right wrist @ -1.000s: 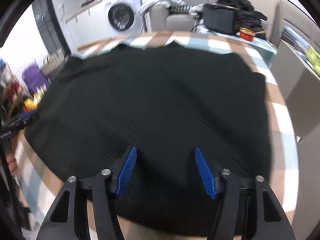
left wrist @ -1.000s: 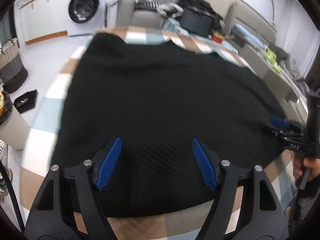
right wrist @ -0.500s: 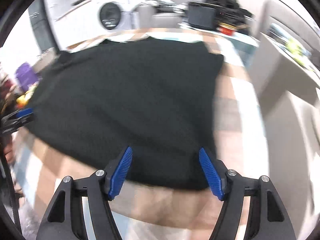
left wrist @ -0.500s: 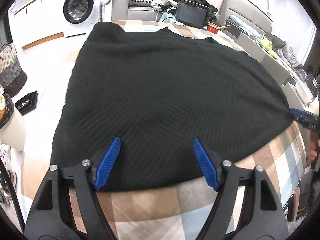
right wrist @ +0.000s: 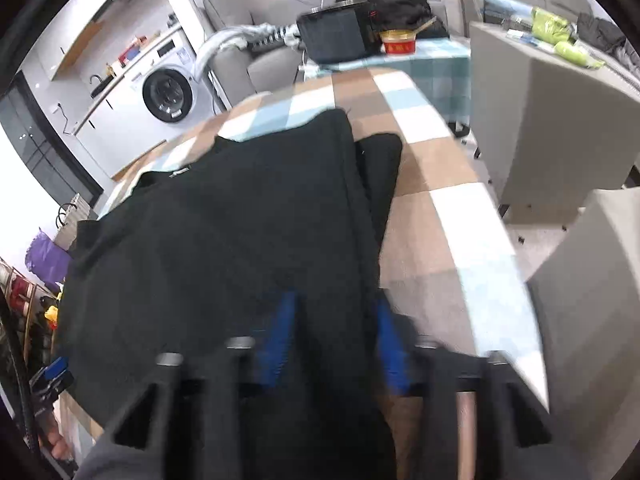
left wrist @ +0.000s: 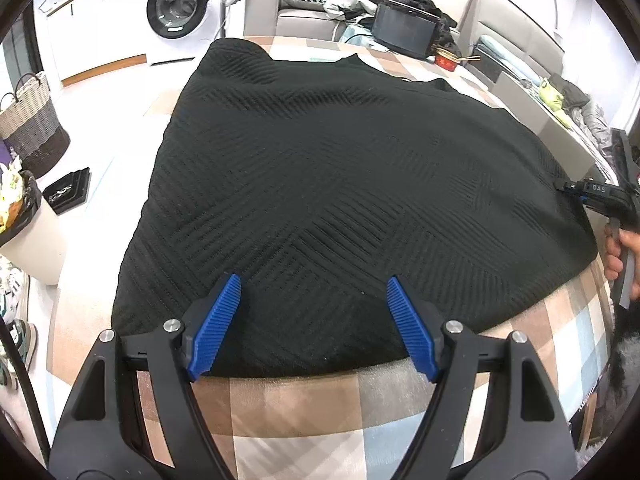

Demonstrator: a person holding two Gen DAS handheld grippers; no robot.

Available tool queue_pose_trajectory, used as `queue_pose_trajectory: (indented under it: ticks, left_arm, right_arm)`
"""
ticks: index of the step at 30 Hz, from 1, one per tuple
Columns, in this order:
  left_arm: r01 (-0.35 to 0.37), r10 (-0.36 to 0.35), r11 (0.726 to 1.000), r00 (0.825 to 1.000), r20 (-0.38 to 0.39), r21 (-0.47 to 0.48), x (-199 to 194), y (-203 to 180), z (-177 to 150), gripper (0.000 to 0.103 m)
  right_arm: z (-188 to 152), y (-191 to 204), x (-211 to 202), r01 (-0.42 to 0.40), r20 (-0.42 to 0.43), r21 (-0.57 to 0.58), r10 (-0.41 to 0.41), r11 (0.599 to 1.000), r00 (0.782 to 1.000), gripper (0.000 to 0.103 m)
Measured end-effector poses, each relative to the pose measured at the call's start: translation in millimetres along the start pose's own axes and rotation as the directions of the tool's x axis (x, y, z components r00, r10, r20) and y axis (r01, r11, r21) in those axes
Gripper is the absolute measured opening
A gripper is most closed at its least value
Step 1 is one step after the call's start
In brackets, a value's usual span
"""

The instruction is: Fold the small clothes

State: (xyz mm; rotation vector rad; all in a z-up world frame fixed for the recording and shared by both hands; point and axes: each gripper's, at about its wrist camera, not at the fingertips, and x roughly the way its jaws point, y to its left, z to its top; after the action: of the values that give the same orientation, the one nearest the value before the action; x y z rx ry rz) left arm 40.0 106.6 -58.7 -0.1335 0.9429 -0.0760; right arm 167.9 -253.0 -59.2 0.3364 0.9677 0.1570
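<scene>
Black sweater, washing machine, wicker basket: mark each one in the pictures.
black sweater (left wrist: 340, 184), left wrist view, middle of the ribbed knit panel.
washing machine (left wrist: 178, 6), left wrist view, glass of the round door.
wicker basket (left wrist: 32, 128), left wrist view, woven side wall.

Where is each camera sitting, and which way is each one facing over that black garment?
Left wrist: rides the left gripper, angled down across the black garment on the checked table toward the washing machine; the right gripper and a hand show at the garment's right edge.
Right wrist: rides the right gripper, blurred, jaws closing with the garment's side edge between them; the left gripper shows lower left.
Shared: garment, table, washing machine, each other's gripper.
</scene>
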Motion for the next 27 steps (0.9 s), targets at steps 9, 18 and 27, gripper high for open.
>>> queue_pose_trajectory:
  ticks: [9, 18, 27]
  left_arm:
    - [0.003, -0.003, 1.000, 1.000, -0.015, 0.007, 9.8, 5.4, 13.8, 0.076]
    - [0.020, -0.020, 0.999, 1.000, 0.006, -0.027, 11.7, 12.9, 35.5, 0.076]
    - [0.000, 0.002, 0.999, 0.999, 0.050, -0.051, 11.5, 19.8, 64.3, 0.076]
  right_arm:
    - [-6.6, -7.2, -13.6, 0.091, 0.009, -0.027, -0.091, 0.995, 0.996, 0.012]
    - [42.7, -10.8, -17.3, 0.016, 0.096, -0.019, -0.014, 1.000, 0.995, 0.043]
    - [90.5, -8.1, 51.0, 0.024, 0.005, -0.067, -0.023, 0.997, 1.000, 0.022]
